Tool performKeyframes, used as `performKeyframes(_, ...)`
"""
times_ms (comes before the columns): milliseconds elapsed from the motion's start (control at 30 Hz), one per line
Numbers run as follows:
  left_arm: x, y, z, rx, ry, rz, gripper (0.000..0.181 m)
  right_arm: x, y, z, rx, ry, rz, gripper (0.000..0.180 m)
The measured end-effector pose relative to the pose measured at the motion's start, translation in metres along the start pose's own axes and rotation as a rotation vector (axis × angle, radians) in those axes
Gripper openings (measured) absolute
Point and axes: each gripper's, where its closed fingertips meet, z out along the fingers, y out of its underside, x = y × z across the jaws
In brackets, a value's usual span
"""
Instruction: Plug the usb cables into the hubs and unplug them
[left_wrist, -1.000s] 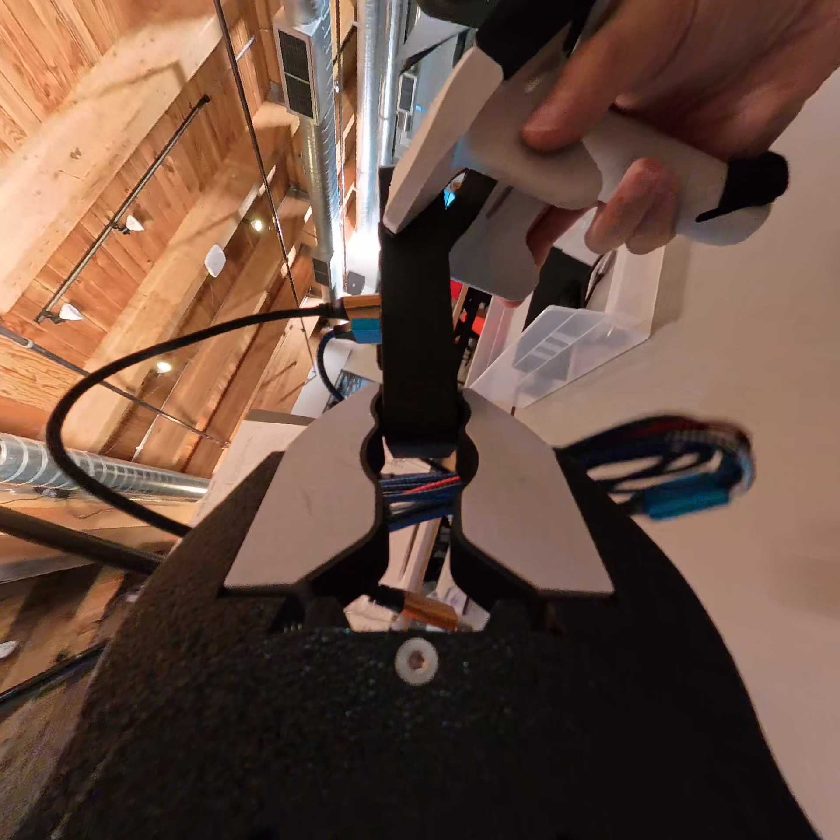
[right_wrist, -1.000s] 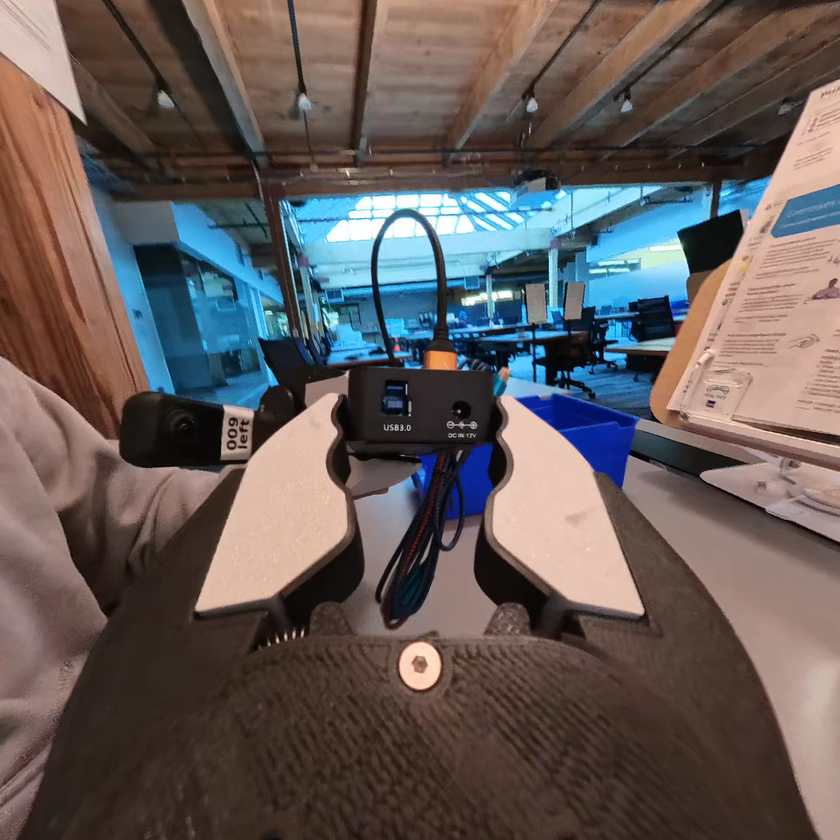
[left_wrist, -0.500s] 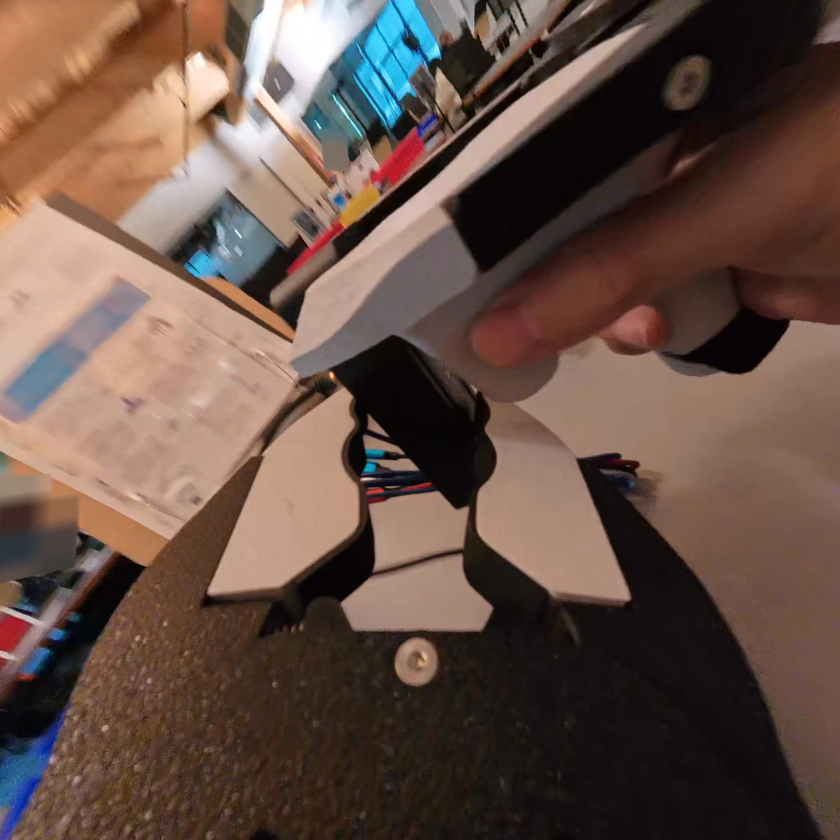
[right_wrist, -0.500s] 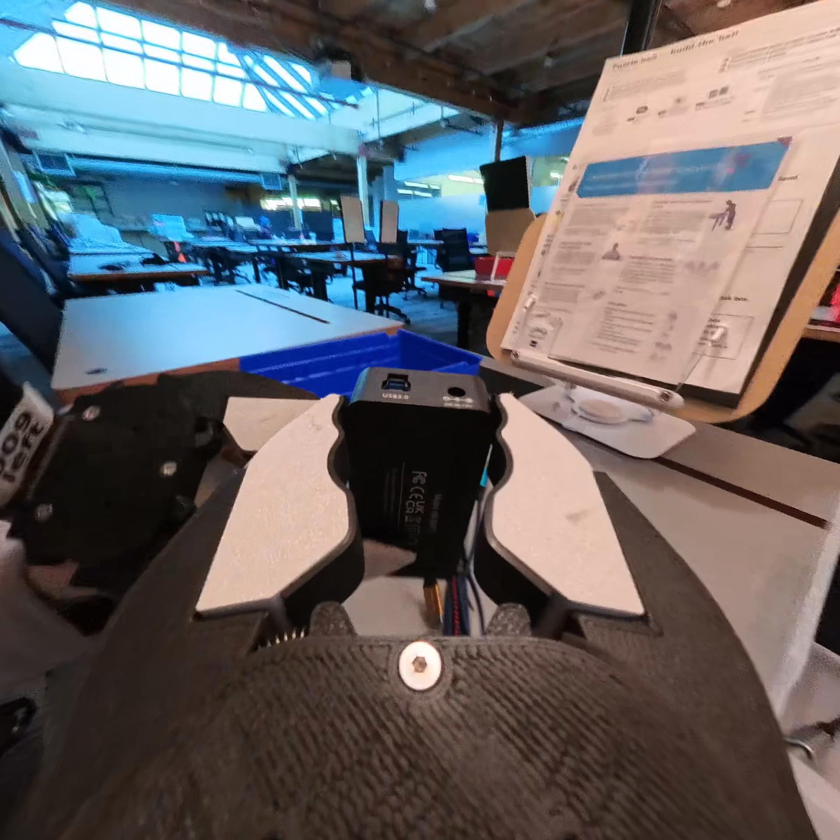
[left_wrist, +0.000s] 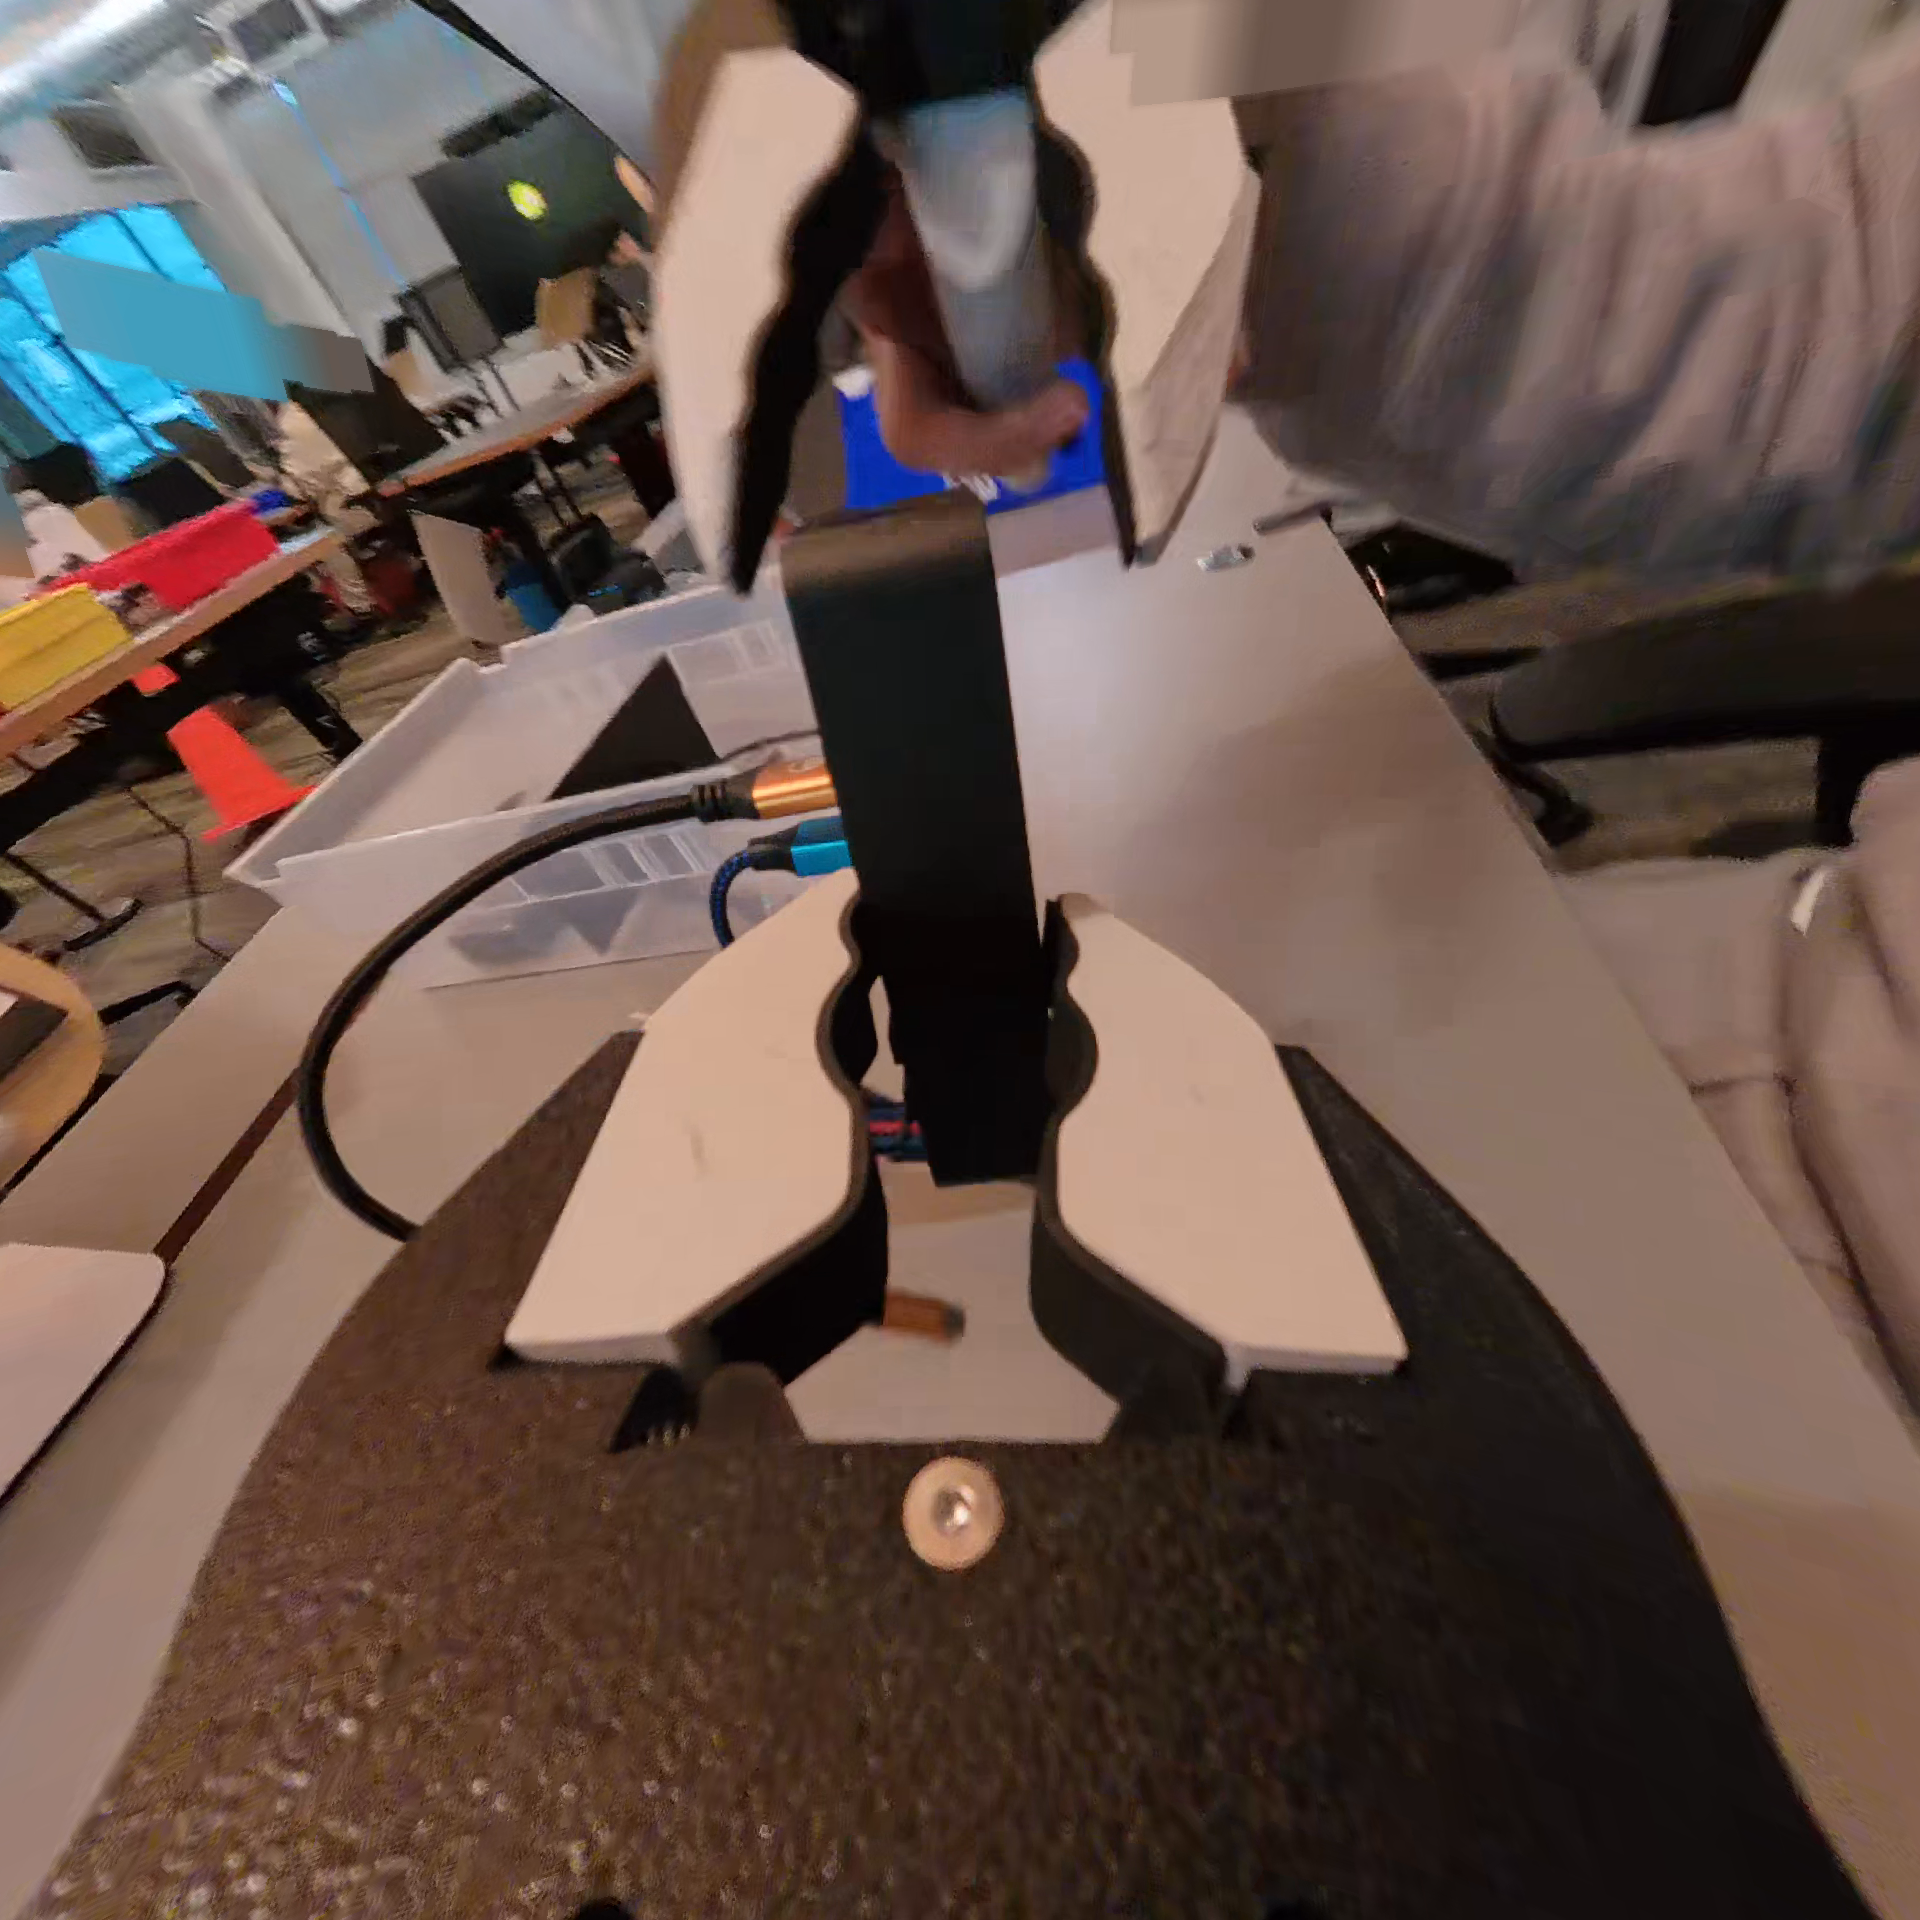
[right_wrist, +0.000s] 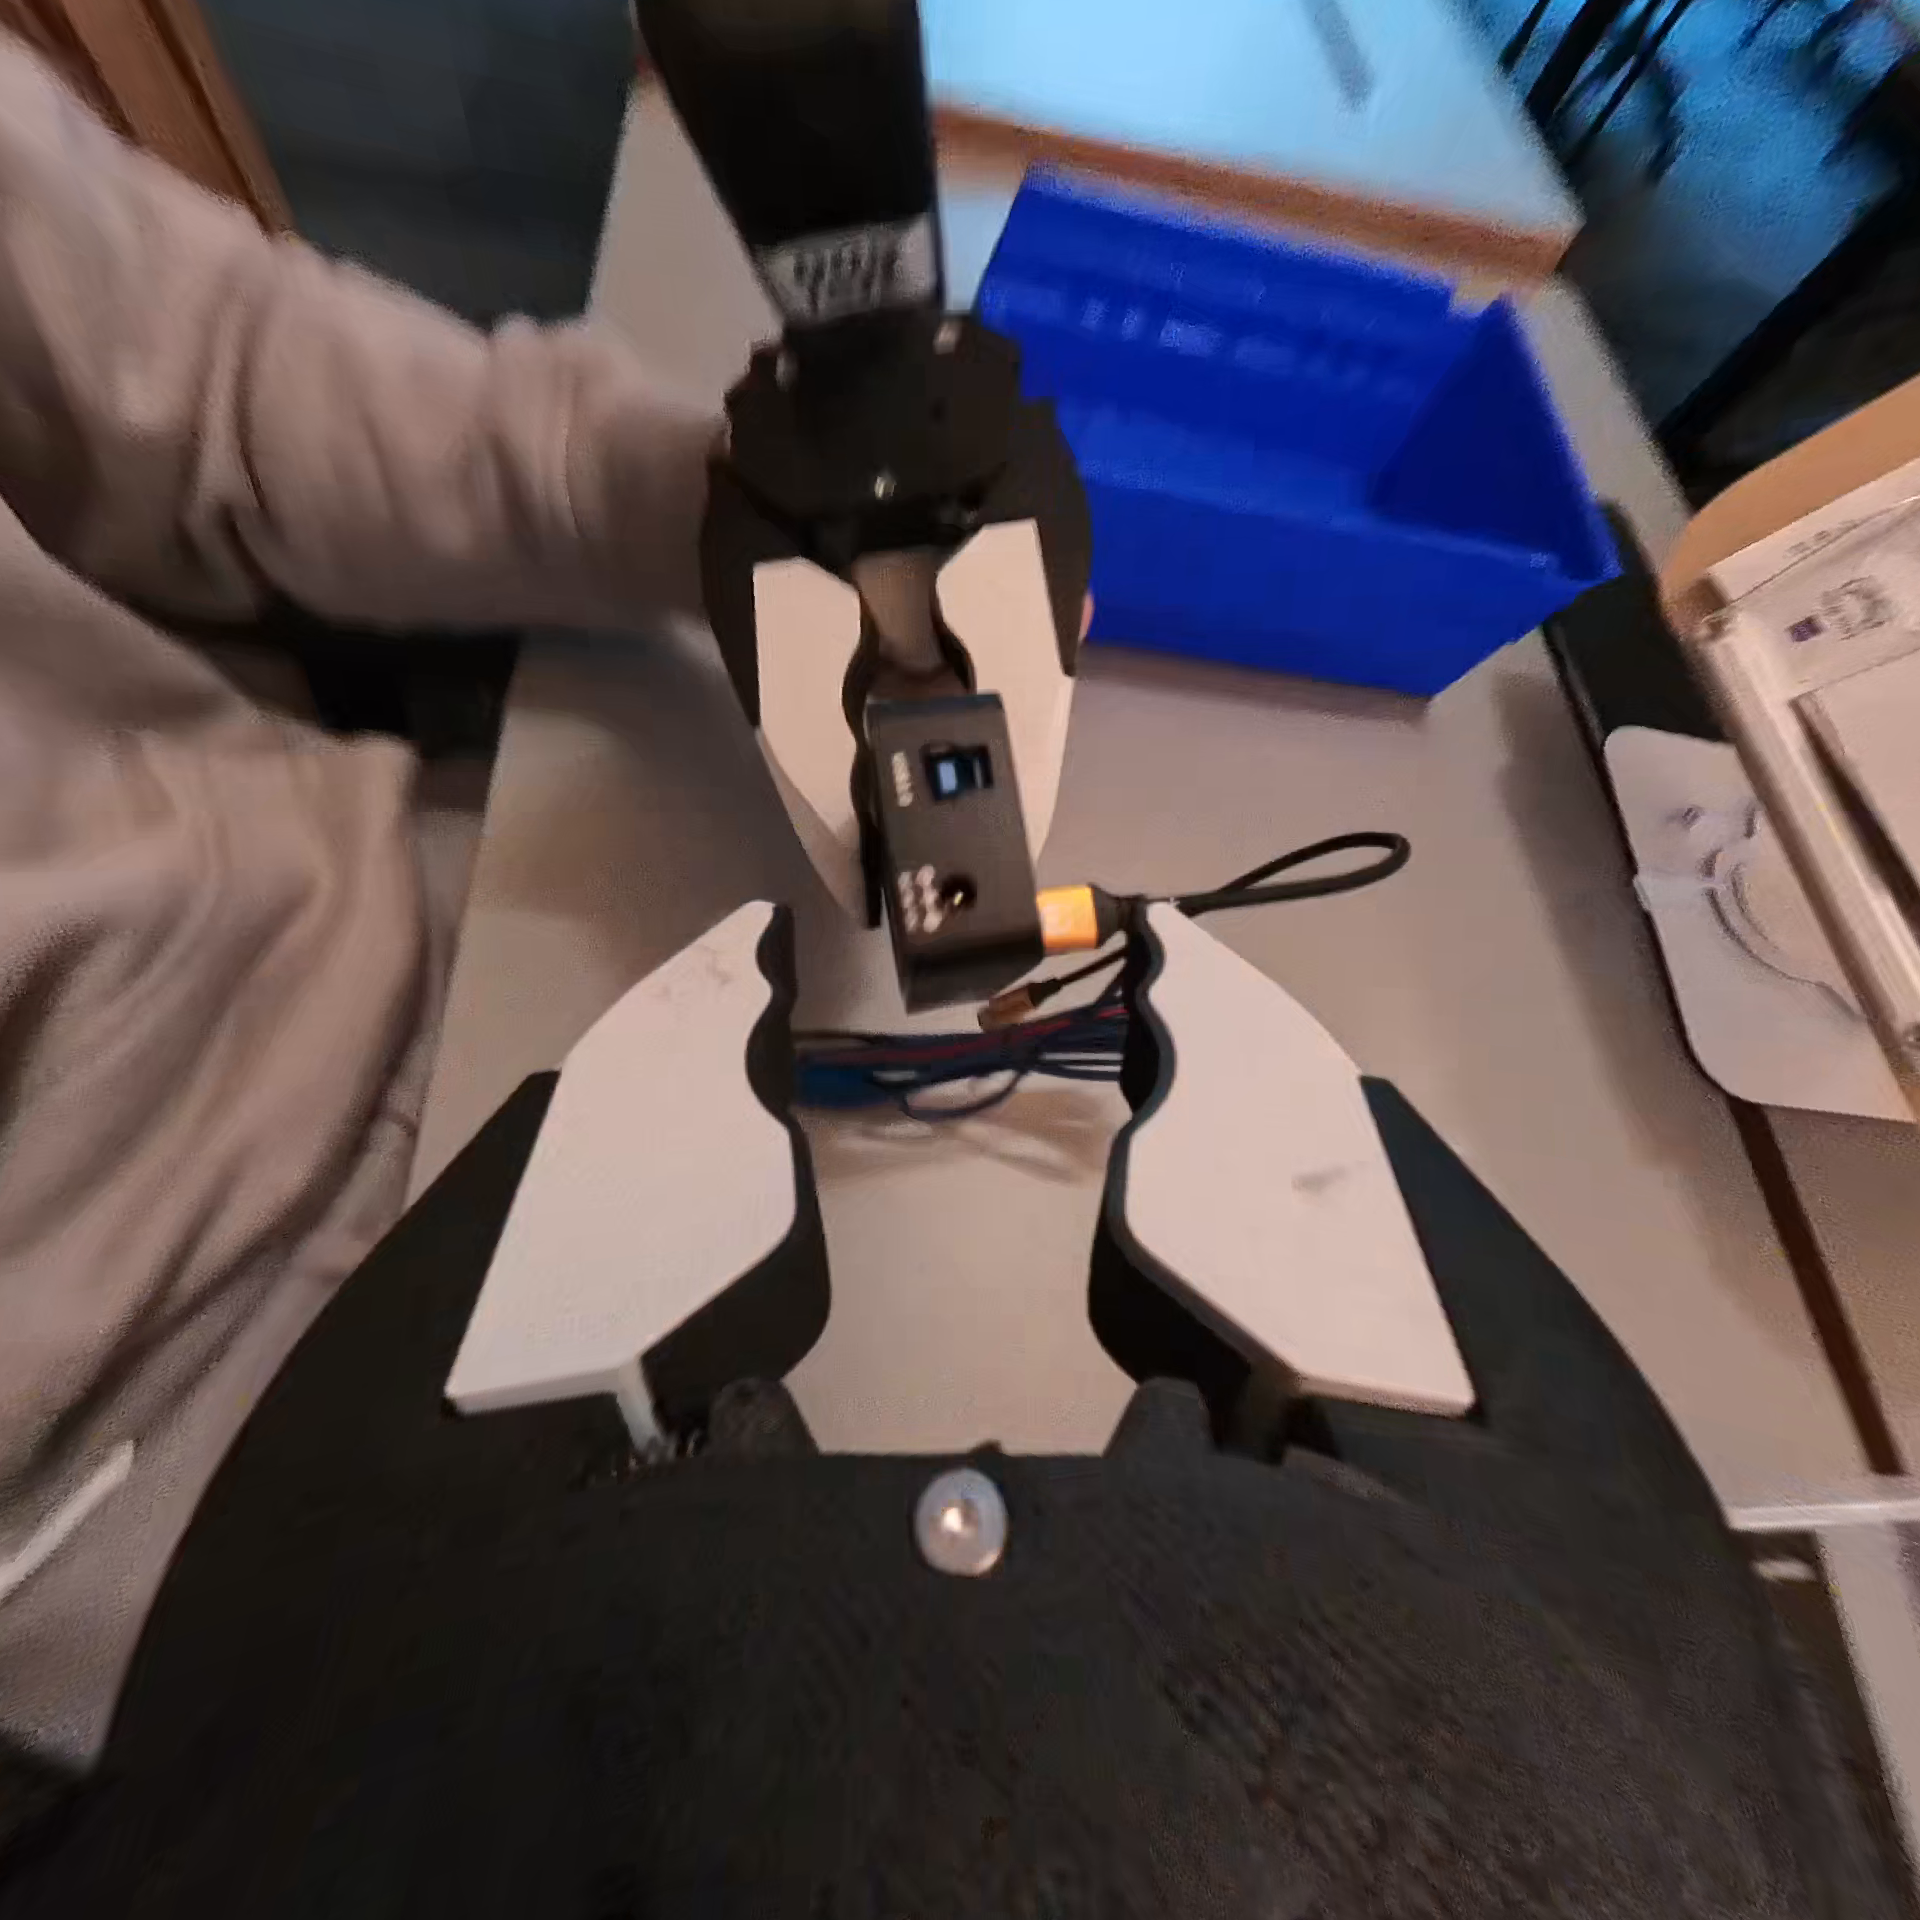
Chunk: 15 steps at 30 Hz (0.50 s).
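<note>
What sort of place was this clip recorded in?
Most likely an open-plan workshop or lab office. Rows of work tables stretch back across the room, an orange traffic cone stands on the floor, and a blue parts bin and clear plastic tray sit on the grey table.

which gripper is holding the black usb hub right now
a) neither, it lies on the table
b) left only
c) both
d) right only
b: the left gripper is clamped on the black hub, while the right gripper is open and holds nothing.
</note>
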Motion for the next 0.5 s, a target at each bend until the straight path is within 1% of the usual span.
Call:
performKeyframes(33,0.003,0.003,0.002,-0.029,0.033,0.019,0.029,-0.001,0.002,0.005,-0.068,-0.024,-0.034,0.053)
performKeyframes(100,0.006,0.008,0.006,-0.068,0.054,0.052,0.030,-0.004,0.006,0.013,-0.173,-0.073,-0.081,0.027)
performKeyframes(167,0.002,0.013,0.006,-0.090,0.044,0.052,0.029,-0.001,0.010,0.017,-0.239,-0.073,-0.143,0.027)
performKeyframes(200,-0.001,0.014,0.005,-0.075,0.027,0.048,0.029,0.001,0.008,0.019,-0.233,-0.057,-0.138,0.027)
performKeyframes(267,-0.010,0.018,0.003,-0.067,-0.035,0.029,0.029,0.009,0.007,0.023,-0.231,-0.013,-0.066,0.027)
performKeyframes(333,-0.027,0.024,0.000,-0.088,-0.150,-0.012,0.033,0.027,0.012,0.025,-0.263,0.091,0.011,0.027)
performKeyframes(433,-0.048,0.021,-0.006,-0.095,-0.377,-0.043,0.060,0.048,0.010,0.027,-0.250,0.242,0.145,0.027)
performKeyframes(500,-0.051,0.020,-0.002,-0.127,-0.477,-0.105,0.078,0.052,0.006,0.032,-0.215,0.259,0.232,0.027)
